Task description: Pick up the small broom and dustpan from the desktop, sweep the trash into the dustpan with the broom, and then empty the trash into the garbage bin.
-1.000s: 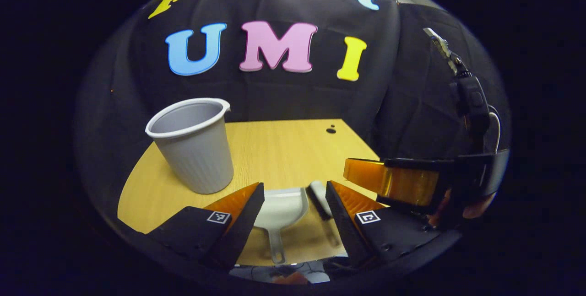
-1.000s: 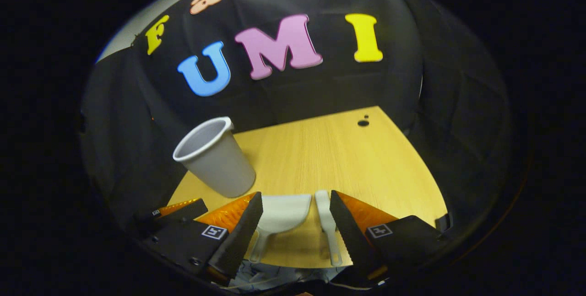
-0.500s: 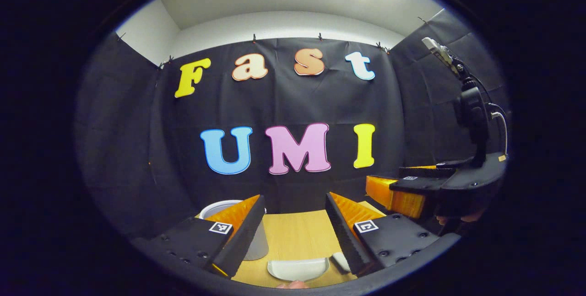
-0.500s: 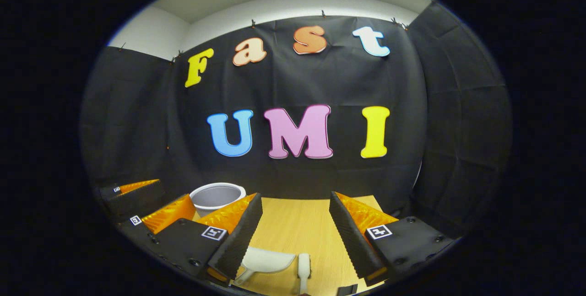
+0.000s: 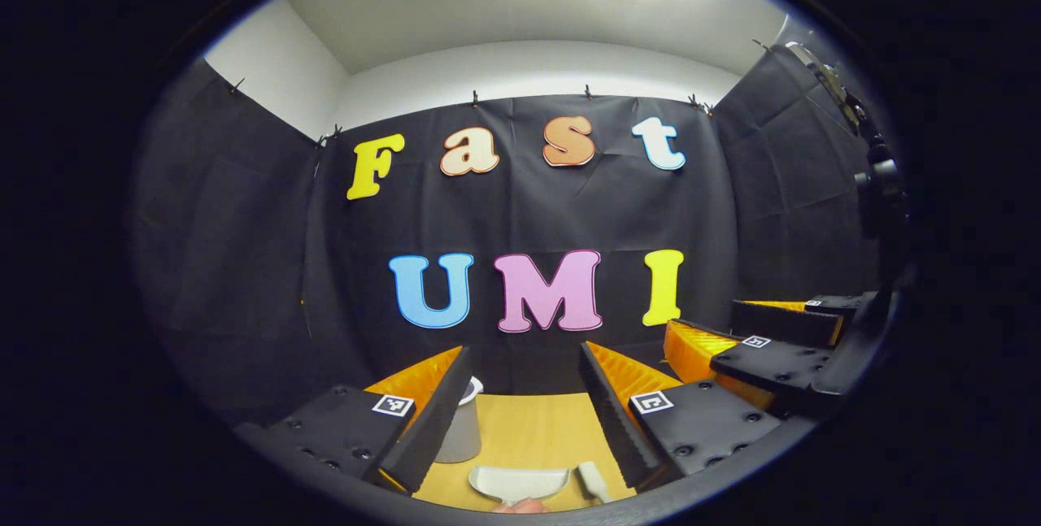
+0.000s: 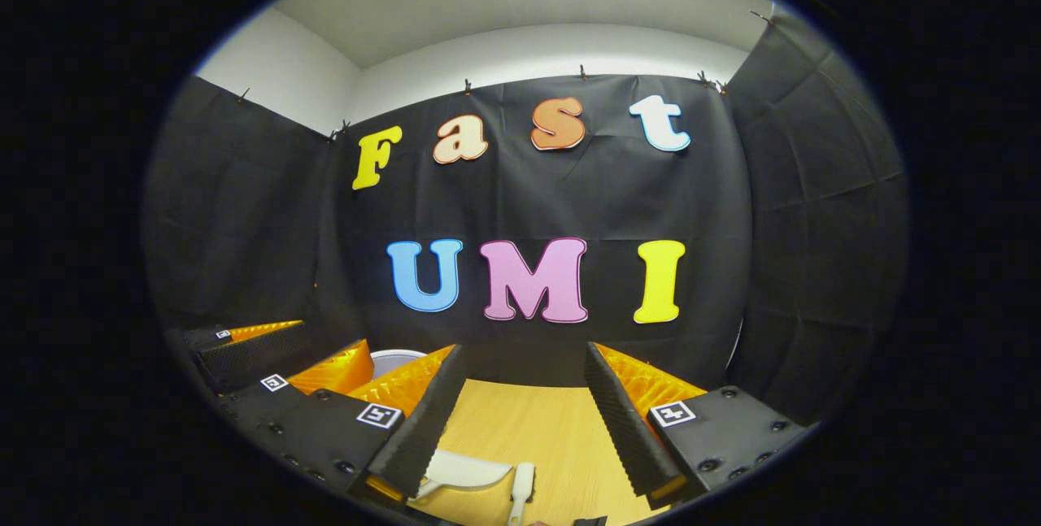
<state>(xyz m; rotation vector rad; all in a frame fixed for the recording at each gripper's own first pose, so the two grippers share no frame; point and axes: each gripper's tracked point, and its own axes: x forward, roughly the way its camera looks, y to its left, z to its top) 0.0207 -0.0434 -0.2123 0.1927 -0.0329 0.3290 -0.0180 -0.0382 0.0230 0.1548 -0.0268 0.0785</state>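
Inside my black-draped booth, dustpan and broom lay side by side on the wooden desktop, broom lengthwise toward me, both tongs, left gripper and right gripper, apart and empty

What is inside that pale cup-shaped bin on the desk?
That cannot be told. In the left gripper view the bin stands half behind a finger, seen from the side; in the right gripper view its rim alone peeks out.

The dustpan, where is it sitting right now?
The dustpan lies on the wooden desktop near its front edge, low in the left gripper view, with the small broom just to its right and the grey bin behind to the left.
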